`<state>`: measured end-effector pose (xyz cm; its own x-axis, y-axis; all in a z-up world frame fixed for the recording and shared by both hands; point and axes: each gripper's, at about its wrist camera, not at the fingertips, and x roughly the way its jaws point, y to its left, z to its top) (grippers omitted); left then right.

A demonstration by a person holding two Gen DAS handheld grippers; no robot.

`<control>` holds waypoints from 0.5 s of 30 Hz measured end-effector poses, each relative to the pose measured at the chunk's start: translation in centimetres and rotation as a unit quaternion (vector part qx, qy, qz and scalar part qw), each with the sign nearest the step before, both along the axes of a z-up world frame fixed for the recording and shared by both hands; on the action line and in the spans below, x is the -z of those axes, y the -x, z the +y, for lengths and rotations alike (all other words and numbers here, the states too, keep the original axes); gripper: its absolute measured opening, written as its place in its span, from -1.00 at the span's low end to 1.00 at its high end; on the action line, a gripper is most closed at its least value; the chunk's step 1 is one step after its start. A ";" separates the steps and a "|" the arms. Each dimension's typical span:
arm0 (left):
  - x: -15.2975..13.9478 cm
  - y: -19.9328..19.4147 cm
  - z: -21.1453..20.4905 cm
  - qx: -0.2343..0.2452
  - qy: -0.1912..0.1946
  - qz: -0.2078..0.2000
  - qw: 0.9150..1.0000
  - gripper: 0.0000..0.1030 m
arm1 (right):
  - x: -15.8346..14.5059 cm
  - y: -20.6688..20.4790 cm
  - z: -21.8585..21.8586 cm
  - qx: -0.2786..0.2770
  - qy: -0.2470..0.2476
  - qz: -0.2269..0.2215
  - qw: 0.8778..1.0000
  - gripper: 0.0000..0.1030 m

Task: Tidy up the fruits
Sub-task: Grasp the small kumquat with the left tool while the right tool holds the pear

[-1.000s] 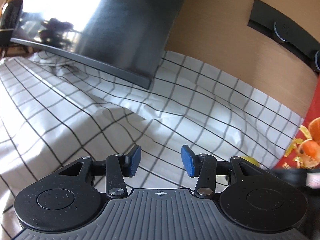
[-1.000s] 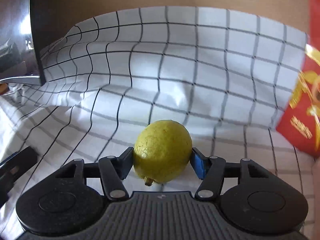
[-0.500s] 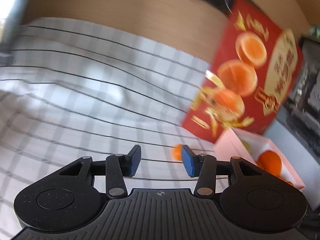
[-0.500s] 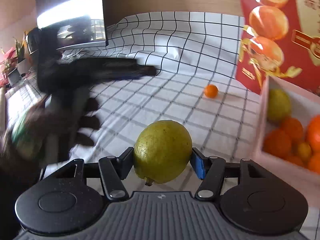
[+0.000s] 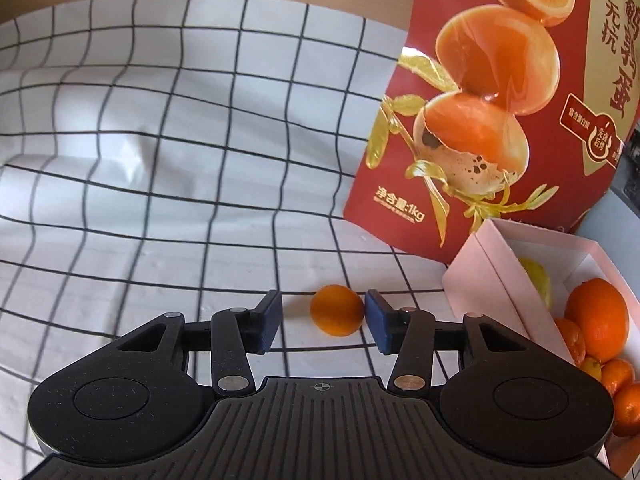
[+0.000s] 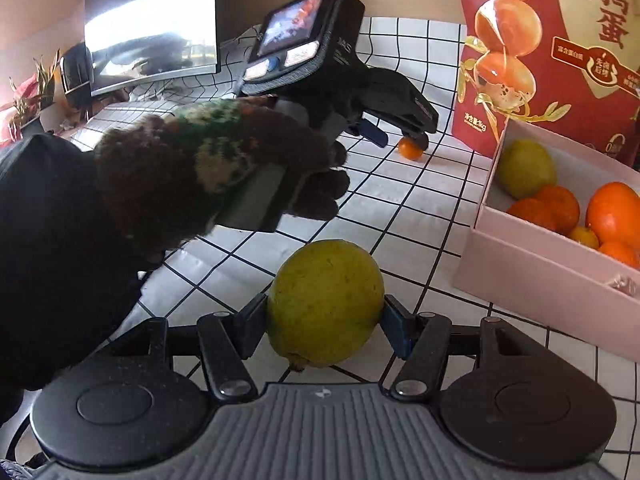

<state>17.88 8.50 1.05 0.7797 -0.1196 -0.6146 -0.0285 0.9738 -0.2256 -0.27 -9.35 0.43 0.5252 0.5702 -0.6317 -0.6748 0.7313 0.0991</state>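
Note:
My right gripper [image 6: 324, 320] is shut on a yellow-green citrus fruit [image 6: 325, 302] and holds it above the checked cloth, left of the pink box [image 6: 540, 276]. That box holds a second yellow-green fruit [image 6: 526, 168] and several oranges [image 6: 614, 214]. My left gripper [image 5: 323, 320] is open, low over the cloth, with a small orange [image 5: 337, 316] lying between its blue pads [image 5: 268, 320]. The right pad is close to the orange and the left pad stands apart from it. The right wrist view shows the left gripper [image 6: 400, 138] over that orange [image 6: 411, 148], held by a gloved hand [image 6: 224, 160].
A tall red snack bag [image 5: 480, 100] stands behind the pink box [image 5: 492, 280] and the small orange. A dark monitor [image 6: 152, 20] stands at the far left on the black-and-white checked cloth [image 5: 160, 160]. A dark sleeve [image 6: 48, 260] fills the left of the right wrist view.
The left gripper swung right, from the monitor to the red bag, and now straddles the small orange. The right gripper carried its fruit right, toward the pink box.

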 end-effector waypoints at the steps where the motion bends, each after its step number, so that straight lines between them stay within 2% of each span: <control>1: 0.0 -0.1 -0.1 0.002 0.003 -0.003 1.000 -0.13 | 0.0 0.1 0.0 0.003 -0.001 0.001 1.000 0.18; 2: 0.0 -0.1 -0.2 0.004 0.006 -0.005 1.000 -0.19 | 0.0 0.2 0.0 0.007 -0.002 0.002 1.000 0.18; 3: 0.0 -0.1 -0.1 0.008 0.013 -0.007 1.000 -0.34 | 0.0 0.2 0.0 0.008 -0.003 0.001 1.000 0.18; 4: 0.0 0.0 0.0 0.011 0.020 -0.010 1.000 -0.35 | 0.0 0.3 0.0 0.010 -0.002 0.000 1.000 0.18; 10: -0.1 2.0 0.4 0.025 0.025 -0.017 0.999 -0.36 | -0.1 0.4 -0.1 0.022 -0.002 0.000 1.000 0.18; 15: -0.6 8.1 1.2 0.046 0.036 -0.022 0.998 -0.36 | -0.1 0.2 -0.8 0.038 -0.012 0.000 0.999 0.34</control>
<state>9.78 9.67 1.70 0.7894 -0.2349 -0.5672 0.0720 0.9530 -0.2944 -0.49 -10.14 0.57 0.5675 0.5433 -0.6186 -0.6176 0.7778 0.1166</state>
